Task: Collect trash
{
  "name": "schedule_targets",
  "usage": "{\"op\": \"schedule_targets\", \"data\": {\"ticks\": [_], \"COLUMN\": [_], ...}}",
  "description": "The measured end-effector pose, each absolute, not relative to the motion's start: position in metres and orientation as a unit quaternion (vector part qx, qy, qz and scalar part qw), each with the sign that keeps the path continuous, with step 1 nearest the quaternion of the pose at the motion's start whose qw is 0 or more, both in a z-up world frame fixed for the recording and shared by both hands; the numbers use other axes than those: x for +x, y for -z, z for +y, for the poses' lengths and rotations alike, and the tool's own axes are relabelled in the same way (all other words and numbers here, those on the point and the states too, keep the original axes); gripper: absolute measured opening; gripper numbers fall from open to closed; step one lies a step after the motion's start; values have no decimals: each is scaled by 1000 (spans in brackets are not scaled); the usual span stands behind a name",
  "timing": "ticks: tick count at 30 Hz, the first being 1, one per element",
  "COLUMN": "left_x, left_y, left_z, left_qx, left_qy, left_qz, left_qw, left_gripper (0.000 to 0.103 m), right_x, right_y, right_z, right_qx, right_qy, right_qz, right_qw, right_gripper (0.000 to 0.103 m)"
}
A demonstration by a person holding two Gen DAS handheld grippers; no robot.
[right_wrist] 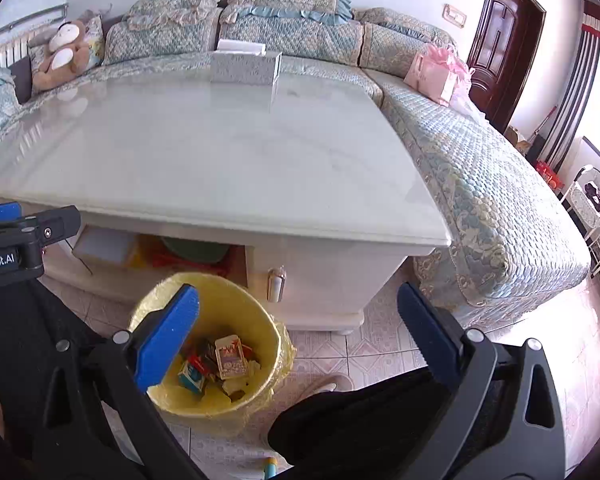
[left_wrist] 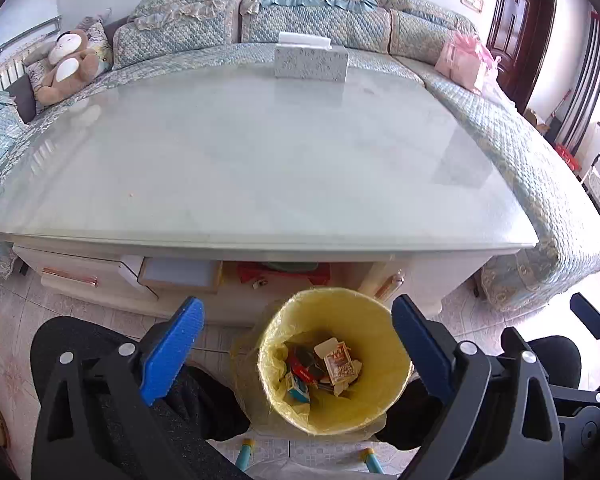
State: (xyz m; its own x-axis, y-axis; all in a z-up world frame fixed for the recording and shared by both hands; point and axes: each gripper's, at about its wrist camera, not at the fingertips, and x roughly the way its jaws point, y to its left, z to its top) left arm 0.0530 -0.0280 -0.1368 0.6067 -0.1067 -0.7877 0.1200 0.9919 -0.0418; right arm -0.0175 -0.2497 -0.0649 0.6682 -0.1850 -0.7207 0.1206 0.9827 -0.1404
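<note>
On floor by the table, left gripper spread wide and empty above yellow-lined bin of small cardboard boxes, right gripper also spread, empty.

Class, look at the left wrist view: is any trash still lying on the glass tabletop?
No. The tabletop holds only a tissue box; the trash lies in the yellow-lined bin.

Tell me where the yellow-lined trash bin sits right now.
The trash bin stands on the tiled floor in front of the coffee table, low in both wrist views, between the person's knees, with small boxes inside.
</note>
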Motion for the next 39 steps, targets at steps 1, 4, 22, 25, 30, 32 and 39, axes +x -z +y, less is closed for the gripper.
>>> {"op": "schedule_targets", "data": {"ticks": [1, 4, 22, 25, 30, 32, 39], "left_x": [51, 41, -28, -36, -43, -44, -44], "left_y": [126, 96, 4, -2, -7, -7, -6], "left_z": [-26, -22, -31, -31, -29, -29, -29], "left_qx": [5, -4, 33, 38, 34, 33, 31], "left_qy": [57, 48, 30, 20, 20, 21, 25], "left_qz": [429, 399, 287, 278, 272, 271, 273], "left_qw": [901, 916, 957, 960, 962, 962, 961], "left_gripper": [96, 96, 96, 96, 96, 96, 96], "right_x": [-19, -29, -78, -82, -88, -90, -89], "right_y": [52, 16, -60, -63, -66, -67, -69], "right_z": [-249, -242, -229, -227, -226, -226, -225], "right_qx": [-37, -40, -32, -33, -20, -20, -24], "right_qy": [86, 83, 106, 109, 102, 104, 108], "right_qz": [382, 334, 240, 234, 234, 235, 240], "right_qw": [920, 938, 964, 966, 967, 966, 964], "right_gripper": [97, 97, 97, 97, 97, 97, 97]}}
